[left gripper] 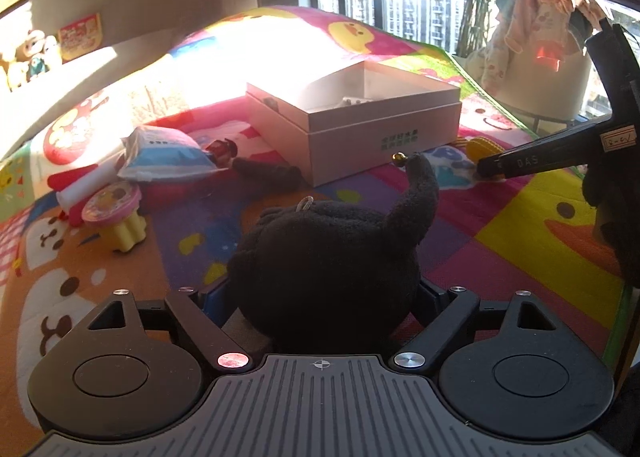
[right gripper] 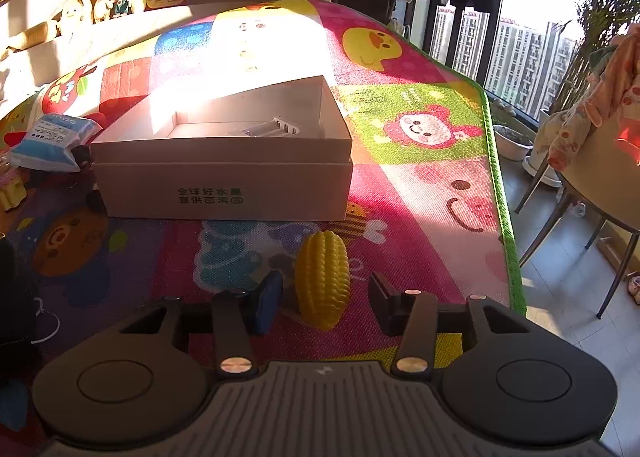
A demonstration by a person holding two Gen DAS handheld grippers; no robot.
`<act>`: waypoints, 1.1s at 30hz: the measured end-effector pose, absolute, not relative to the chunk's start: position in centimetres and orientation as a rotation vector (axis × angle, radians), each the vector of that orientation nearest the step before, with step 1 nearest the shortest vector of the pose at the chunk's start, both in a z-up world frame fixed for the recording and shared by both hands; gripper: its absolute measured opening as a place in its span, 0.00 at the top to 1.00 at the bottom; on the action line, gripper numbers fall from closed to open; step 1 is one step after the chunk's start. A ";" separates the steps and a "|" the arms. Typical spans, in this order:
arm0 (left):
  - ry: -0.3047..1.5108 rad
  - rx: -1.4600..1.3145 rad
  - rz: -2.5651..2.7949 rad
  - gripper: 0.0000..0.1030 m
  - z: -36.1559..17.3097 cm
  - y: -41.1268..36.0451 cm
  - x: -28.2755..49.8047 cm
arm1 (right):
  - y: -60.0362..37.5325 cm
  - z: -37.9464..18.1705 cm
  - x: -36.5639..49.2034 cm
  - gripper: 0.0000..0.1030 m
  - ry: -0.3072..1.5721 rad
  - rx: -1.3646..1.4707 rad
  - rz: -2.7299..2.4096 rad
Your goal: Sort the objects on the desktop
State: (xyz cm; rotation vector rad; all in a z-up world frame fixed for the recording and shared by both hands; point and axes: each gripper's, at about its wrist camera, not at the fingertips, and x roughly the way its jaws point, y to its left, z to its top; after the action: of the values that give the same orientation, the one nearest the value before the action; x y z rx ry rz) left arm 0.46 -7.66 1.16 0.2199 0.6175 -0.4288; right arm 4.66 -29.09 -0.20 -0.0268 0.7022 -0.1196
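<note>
While the left gripper (left gripper: 320, 297) stands wide around a black plush toy (left gripper: 332, 265), the move that matters belongs to the right gripper (right gripper: 324, 303), which has a yellow toy corn cob (right gripper: 323, 279) between its fingers. The corn lies on the colourful play mat (right gripper: 420, 193) near that mat's near edge, directly ahead of the right tongs. Its long axis runs nearly along the line the tongs point, the tip tilted slightly away and to the right, so the jaws would close across its narrow width. In the right wrist view a gap shows on each side of the cob, wider on the right; the pads are not pressing, so these tongs count as not yet gripping. The left tongs flank the plush, whose round body fills the space between the blue pads (left gripper: 218, 299), but the contact points are hidden, so a firm hold cannot be confirmed. Beyond both, toward the middle of the mat, sits the open white cardboard box (right gripper: 224, 181), probably the sorting destination. The right hand is clearly the nearer one to the corn. My judgement is that the jaws should finish closing squarely on the cob's ribbed sides before lifting, since its smooth taper could squirt forward.
</note>
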 end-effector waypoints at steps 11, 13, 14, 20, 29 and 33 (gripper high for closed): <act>0.636 0.117 -0.355 0.07 0.9 -5.2 0.2 | -24.2 1.4 1.2 0.71 0.747 -0.044 0.246; 0.633 0.108 -0.347 0.06 1.0 -5.0 0.2 | -23.4 1.5 0.5 0.71 0.760 -0.058 0.301; 0.634 0.106 -0.346 0.06 0.9 -5.0 0.2 | -23.2 1.5 0.3 0.71 0.769 -0.067 0.320; 0.600 0.134 -0.340 0.03 1.0 -5.4 -0.4 | -23.0 0.7 -0.5 0.61 0.785 -0.142 0.279; 0.601 0.106 -0.344 0.03 1.0 -5.1 -0.4 | -24.9 0.9 -1.6 0.51 0.784 -0.134 0.205; 0.601 0.104 -0.342 0.03 1.0 -5.1 -0.4 | -24.7 1.1 -1.5 0.51 0.789 -0.095 0.257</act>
State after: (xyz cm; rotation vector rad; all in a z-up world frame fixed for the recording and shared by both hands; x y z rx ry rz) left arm -0.39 -5.07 0.98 0.1043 0.6014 -0.3424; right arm -1.55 -24.67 1.08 -0.0946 0.7894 0.2570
